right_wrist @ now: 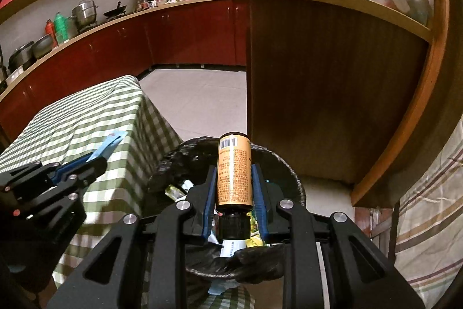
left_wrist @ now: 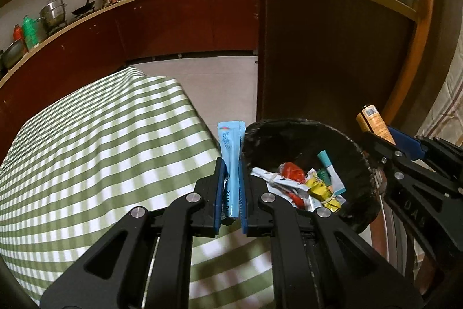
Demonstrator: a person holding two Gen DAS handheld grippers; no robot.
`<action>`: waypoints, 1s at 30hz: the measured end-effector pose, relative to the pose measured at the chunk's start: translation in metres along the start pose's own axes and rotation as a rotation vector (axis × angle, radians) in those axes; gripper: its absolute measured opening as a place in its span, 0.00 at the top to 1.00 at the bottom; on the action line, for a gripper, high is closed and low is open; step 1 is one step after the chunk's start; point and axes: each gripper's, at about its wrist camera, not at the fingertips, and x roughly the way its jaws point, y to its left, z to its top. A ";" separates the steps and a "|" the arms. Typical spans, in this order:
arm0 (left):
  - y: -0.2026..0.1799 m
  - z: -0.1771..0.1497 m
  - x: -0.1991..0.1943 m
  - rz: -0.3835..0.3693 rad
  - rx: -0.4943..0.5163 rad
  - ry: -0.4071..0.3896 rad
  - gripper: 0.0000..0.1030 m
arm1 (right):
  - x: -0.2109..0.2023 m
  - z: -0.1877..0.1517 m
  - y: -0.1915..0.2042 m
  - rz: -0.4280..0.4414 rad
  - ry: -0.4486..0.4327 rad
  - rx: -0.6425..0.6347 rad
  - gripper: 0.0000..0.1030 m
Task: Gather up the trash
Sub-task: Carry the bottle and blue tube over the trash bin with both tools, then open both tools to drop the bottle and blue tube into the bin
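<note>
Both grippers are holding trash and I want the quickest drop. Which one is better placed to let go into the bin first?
Right. The right gripper holds the orange bottle directly over the open bin. The left gripper holds the blue sachet beside the rim, over the checked tablecloth.

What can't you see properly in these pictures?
- Bottom of the trash bin: the left wrist view shows only the top layer of wrappers.
- Lower end of the blue packet: the left hand-held gripper squeezes it between its fingers.
- Label text on the orange bottle: too small, right wrist view.
- Bin's near rim, right wrist view: covered by the right hand-held gripper.
</note>
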 end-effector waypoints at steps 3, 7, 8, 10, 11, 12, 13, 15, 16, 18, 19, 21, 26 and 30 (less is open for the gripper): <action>-0.010 0.003 0.009 -0.004 0.014 0.004 0.91 | 0.005 0.000 -0.002 -0.005 0.002 0.004 0.76; -0.018 0.006 0.016 -0.007 0.027 0.009 0.90 | 0.013 0.000 -0.007 -0.002 0.009 0.013 0.76; -0.019 0.007 0.018 -0.007 0.027 0.011 0.90 | 0.016 0.001 -0.009 -0.001 0.010 0.014 0.76; -0.021 0.009 0.022 -0.007 0.029 0.015 0.90 | 0.019 0.000 -0.010 0.002 0.012 0.015 0.76; -0.023 0.009 0.024 -0.005 0.032 0.015 0.89 | 0.021 0.000 -0.011 0.009 0.015 0.018 0.76; -0.024 0.009 0.025 -0.002 0.036 0.015 0.89 | 0.023 0.000 -0.012 0.013 0.019 0.019 0.72; -0.024 0.008 0.025 0.000 0.039 0.017 0.88 | 0.024 0.000 -0.012 0.012 0.020 0.020 0.70; -0.023 0.007 0.026 0.004 0.037 0.020 0.72 | 0.026 -0.001 -0.013 0.001 0.019 0.023 0.64; -0.022 0.009 0.027 0.005 0.033 0.019 0.61 | 0.026 0.000 -0.014 0.001 0.019 0.024 0.63; -0.021 0.009 0.027 0.007 0.024 0.015 0.60 | 0.027 0.001 -0.014 -0.004 0.018 0.023 0.61; -0.020 0.009 0.028 0.009 0.024 0.019 0.60 | 0.027 0.001 -0.015 -0.007 0.017 0.023 0.61; -0.018 0.010 0.029 0.010 0.019 0.026 0.58 | 0.027 0.000 -0.015 -0.009 0.016 0.022 0.60; -0.015 0.010 0.028 0.009 0.010 0.020 0.52 | 0.024 0.002 -0.015 -0.021 0.008 0.023 0.55; -0.014 0.010 0.025 0.013 0.008 0.013 0.48 | 0.019 0.002 -0.015 -0.036 -0.003 0.022 0.50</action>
